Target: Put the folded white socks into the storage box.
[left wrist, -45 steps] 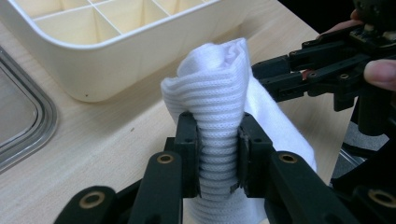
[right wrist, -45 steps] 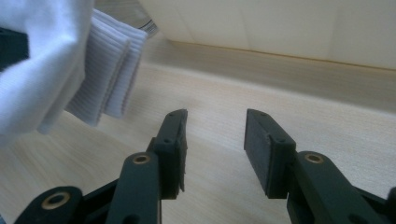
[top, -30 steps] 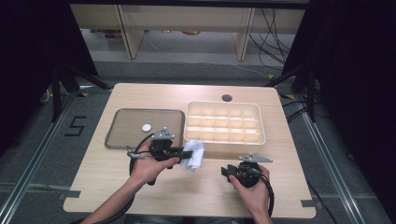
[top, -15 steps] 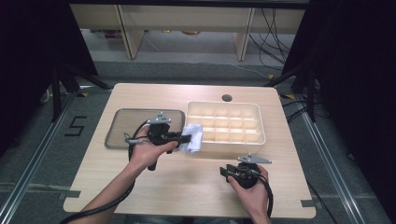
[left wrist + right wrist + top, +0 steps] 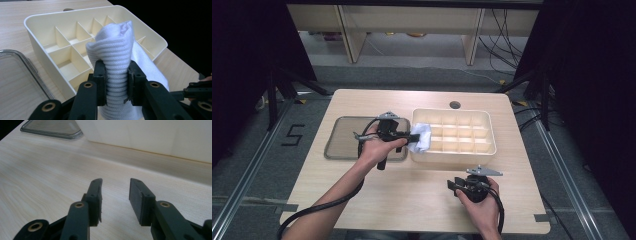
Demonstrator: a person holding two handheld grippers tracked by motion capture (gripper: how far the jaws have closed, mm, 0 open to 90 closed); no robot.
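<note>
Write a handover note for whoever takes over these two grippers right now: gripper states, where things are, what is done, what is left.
Left gripper: shut on the white knitted cloth, held above the near-left corner of the cream divided box.
Right gripper: open, nothing between the jaws, low over the bare table in front of the box.
Clear lid: lies flat left of the box.
Done: cloth picked up and brought to the box.
Left: probably set it into a compartment and release; none visibly holds anything yet.
</note>
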